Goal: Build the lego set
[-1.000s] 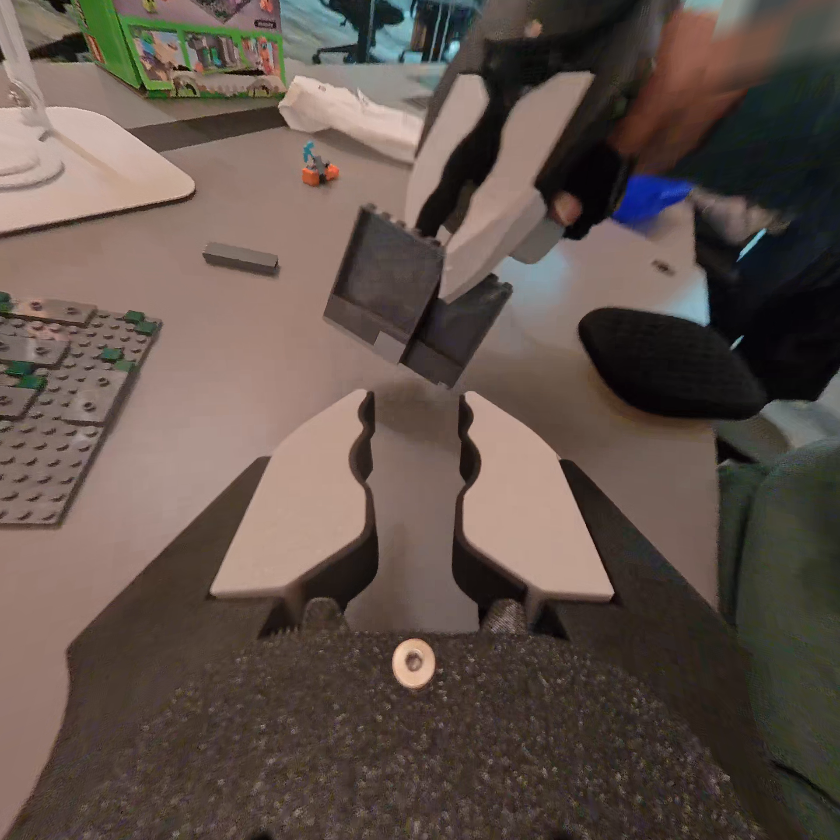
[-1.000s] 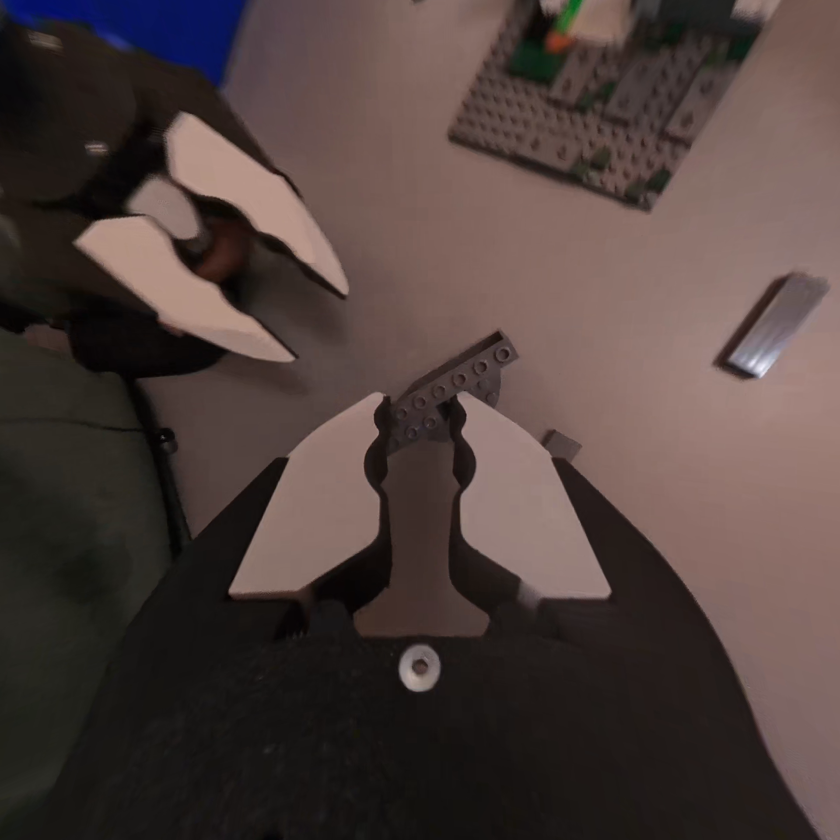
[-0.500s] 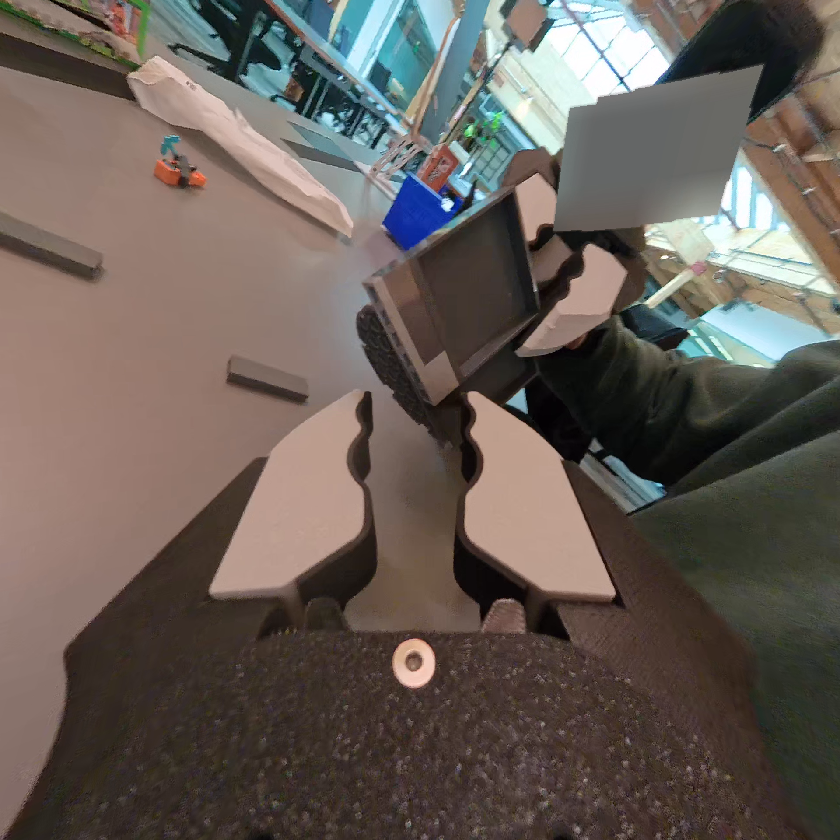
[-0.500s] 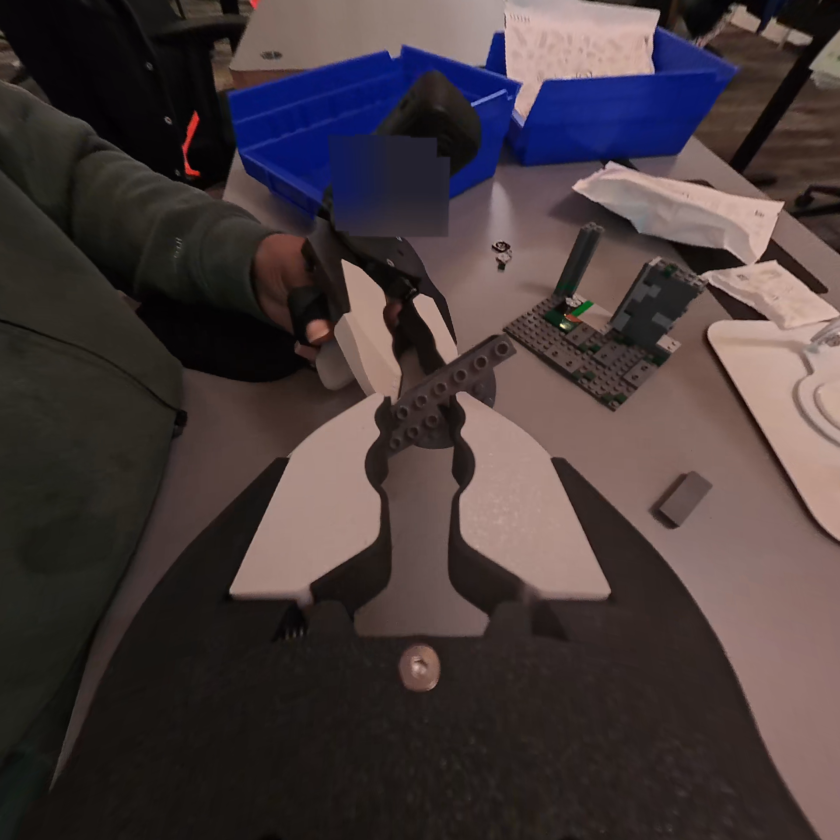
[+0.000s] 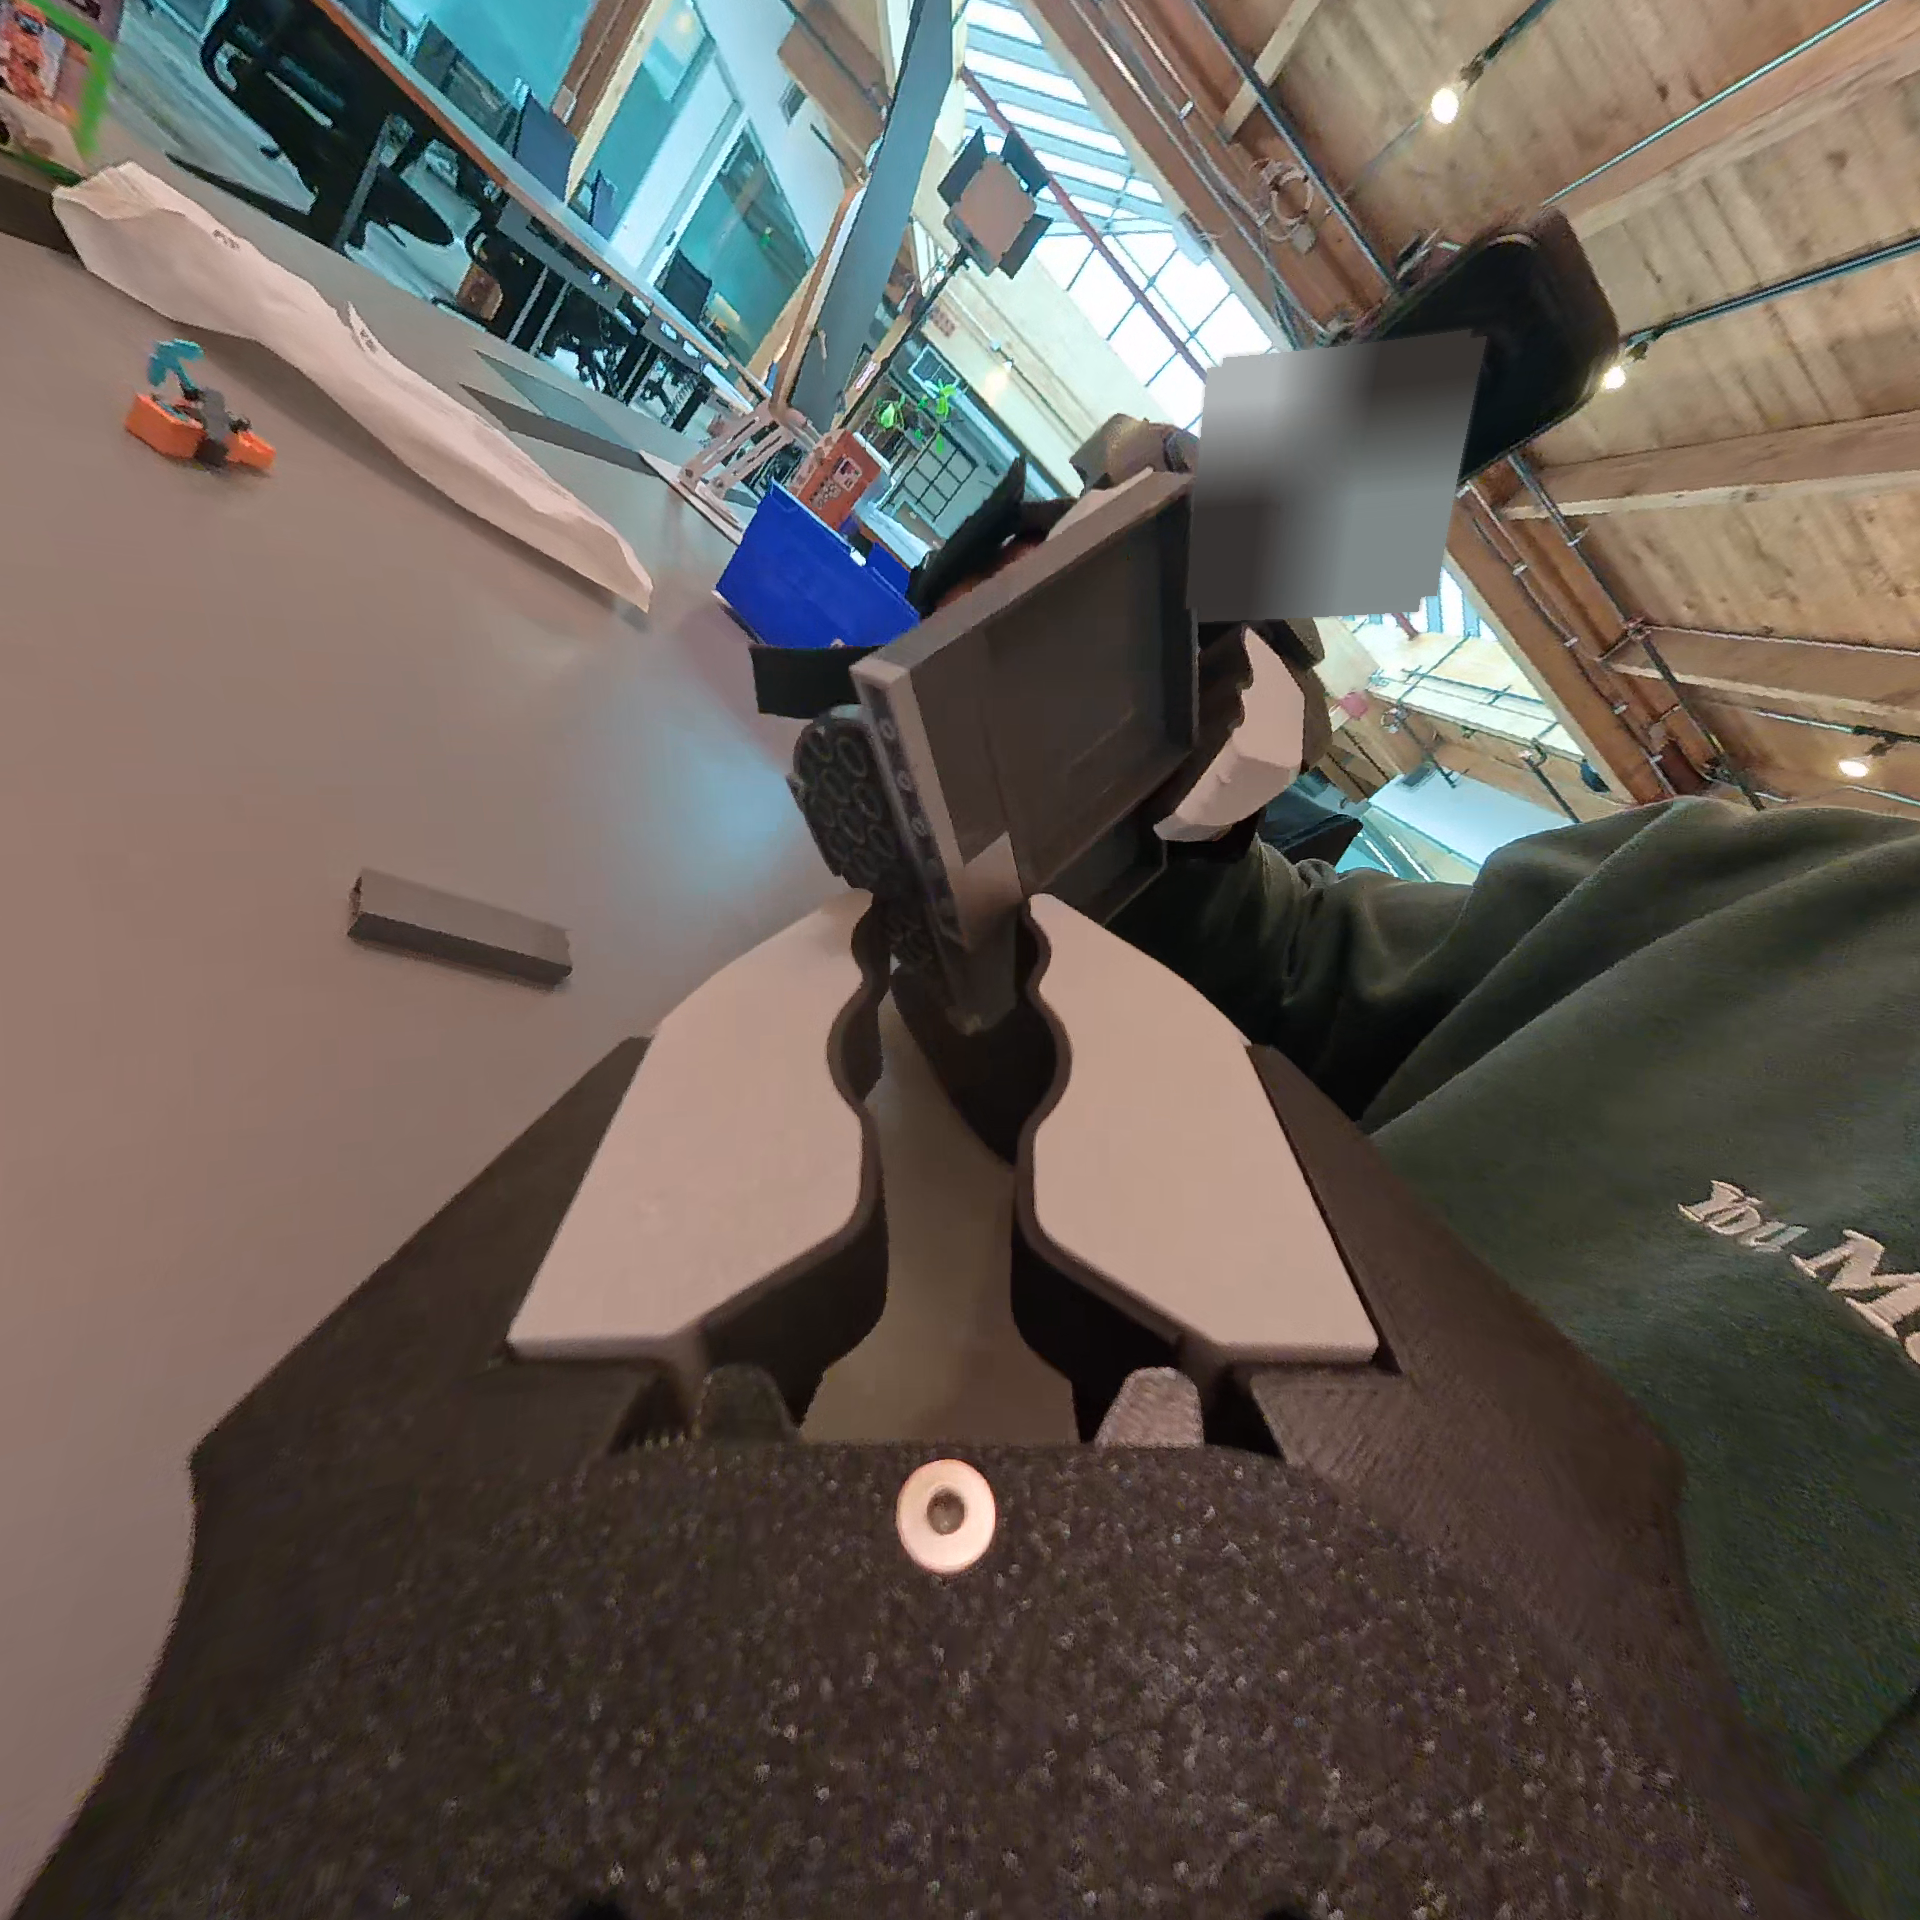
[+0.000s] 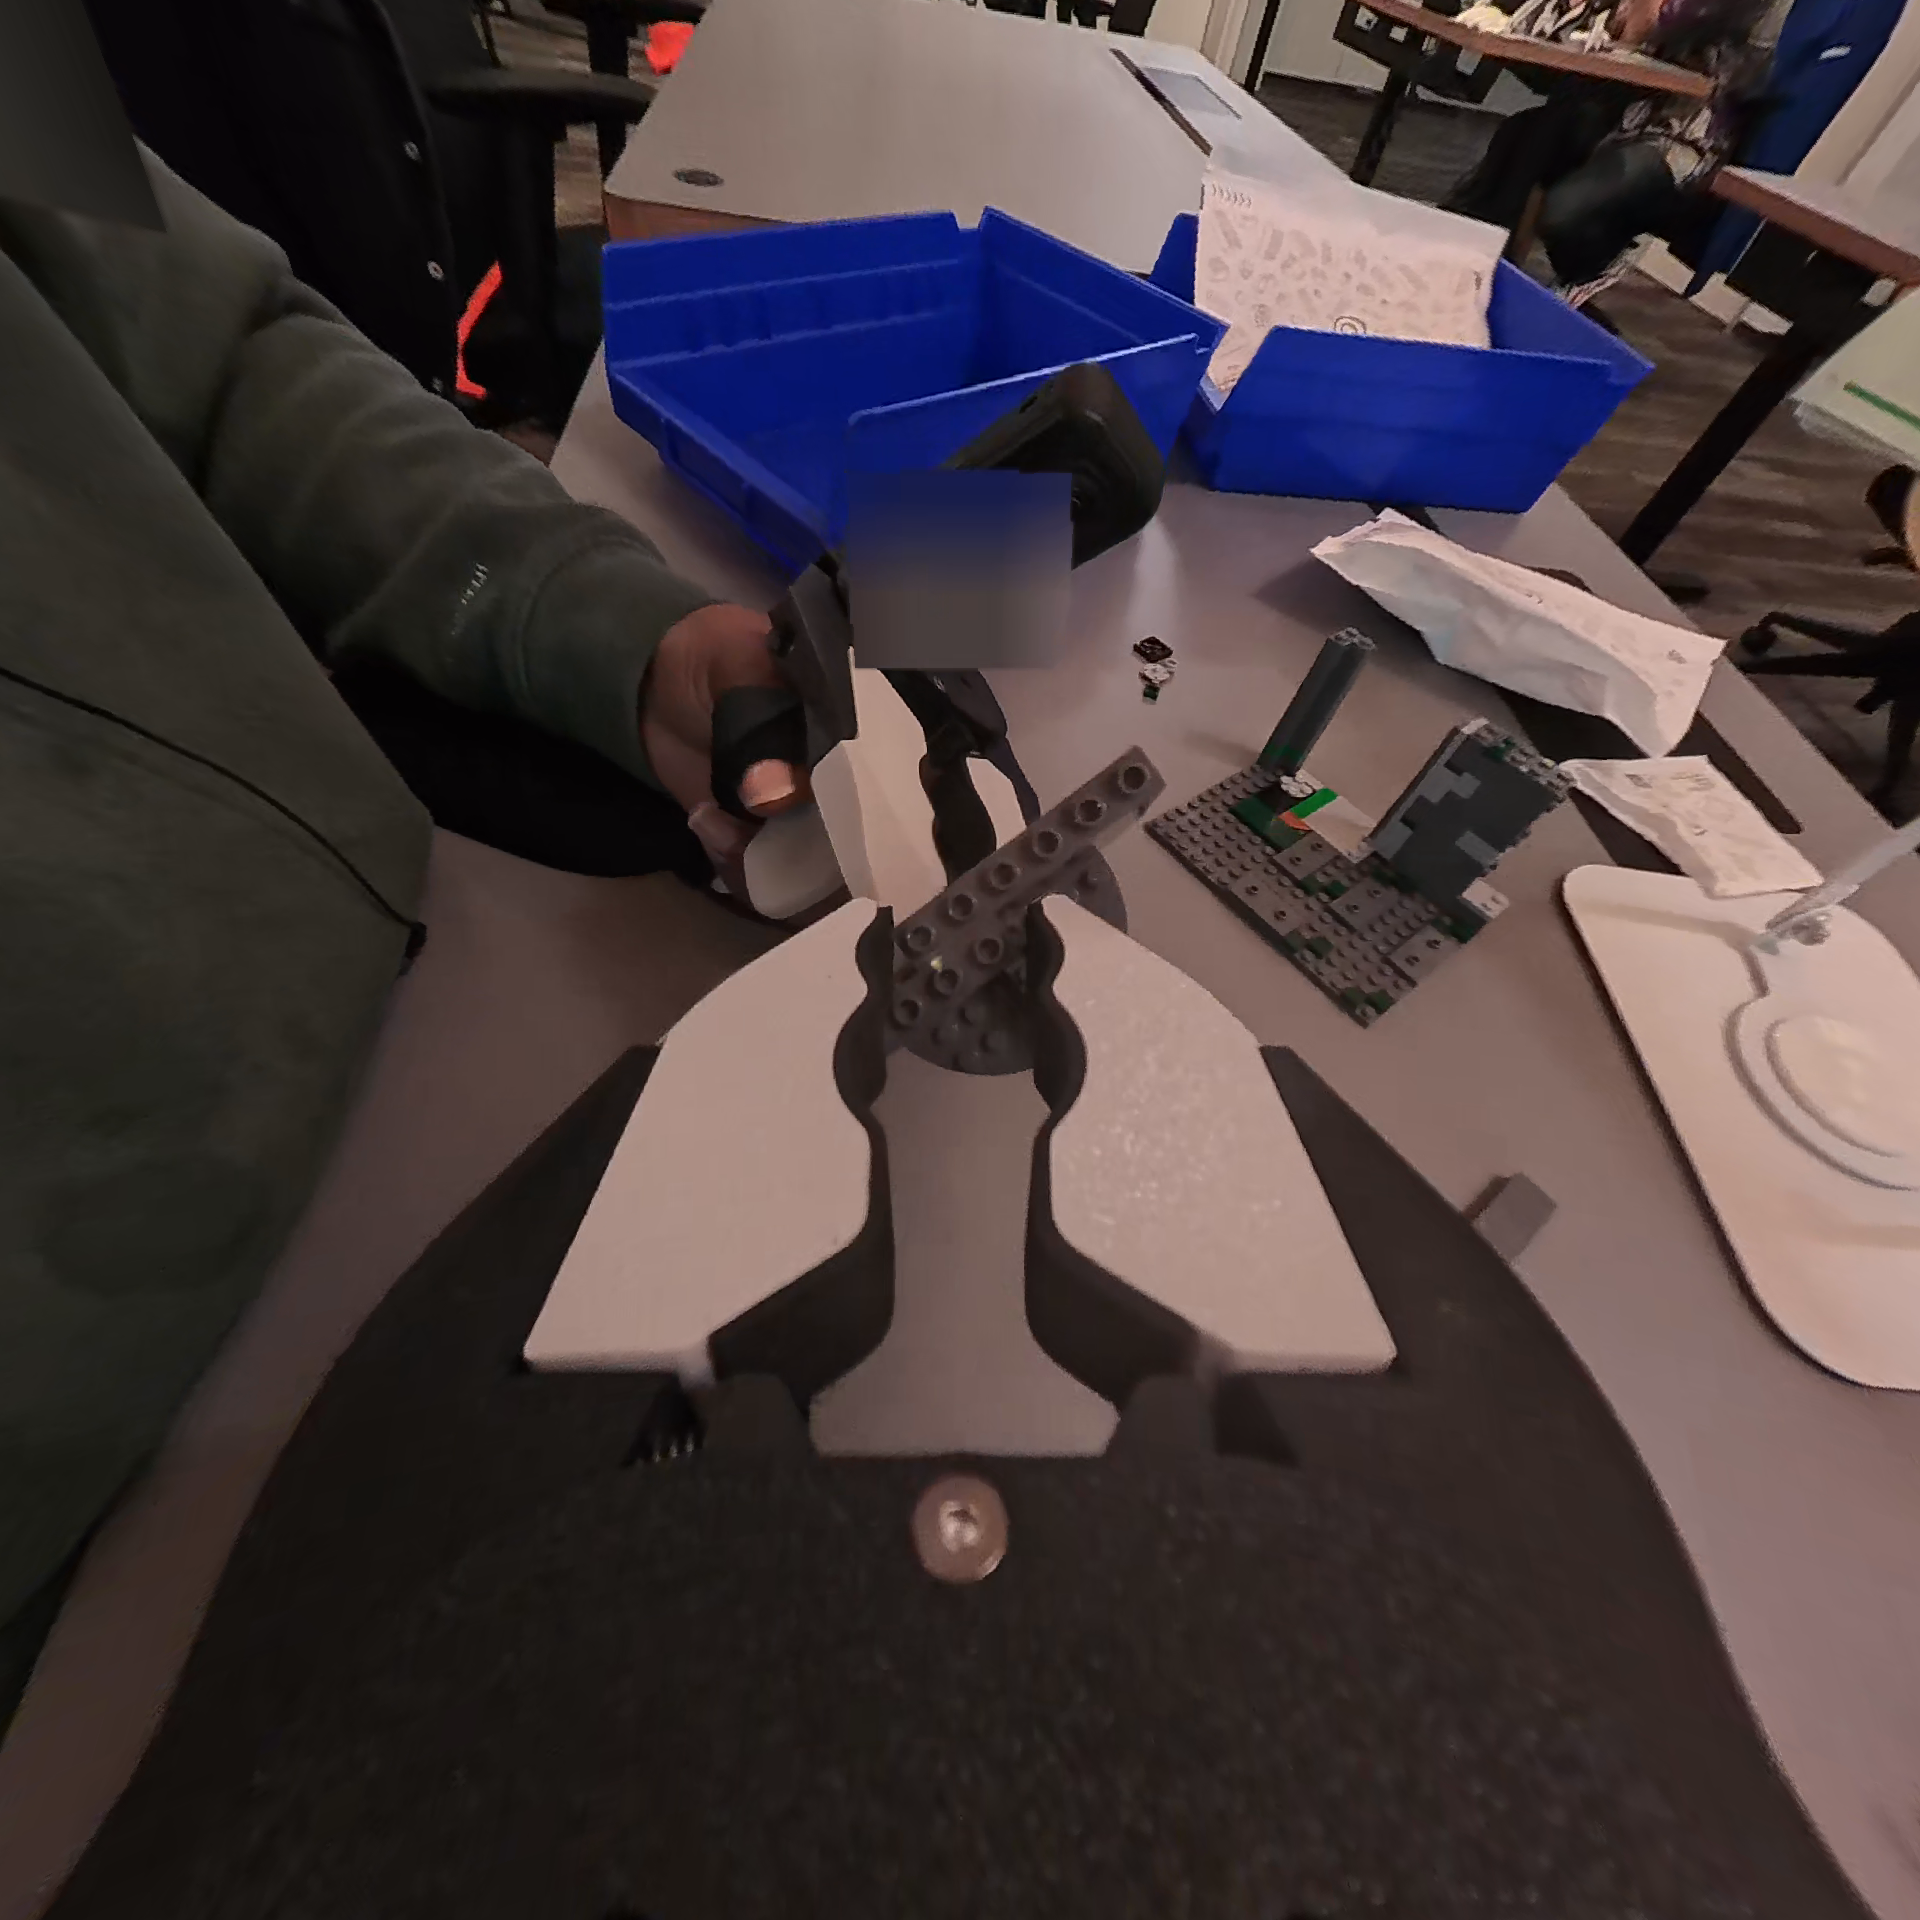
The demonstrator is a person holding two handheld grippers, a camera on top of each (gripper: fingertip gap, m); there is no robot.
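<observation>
The dark grey lego assembly, a studded plate with a panel piece on it, is held in the air between my two grippers, above the grey table. My right gripper is clamped on its plate end. My left gripper brackets its lower corner; whether it grips, I cannot tell. The partly built baseplate stands well apart, before two blue bins.

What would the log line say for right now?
right gripper: shut on grey lego assembly, held in air | left gripper: open around its lower edge | baseplate build: on table, untouched
</observation>
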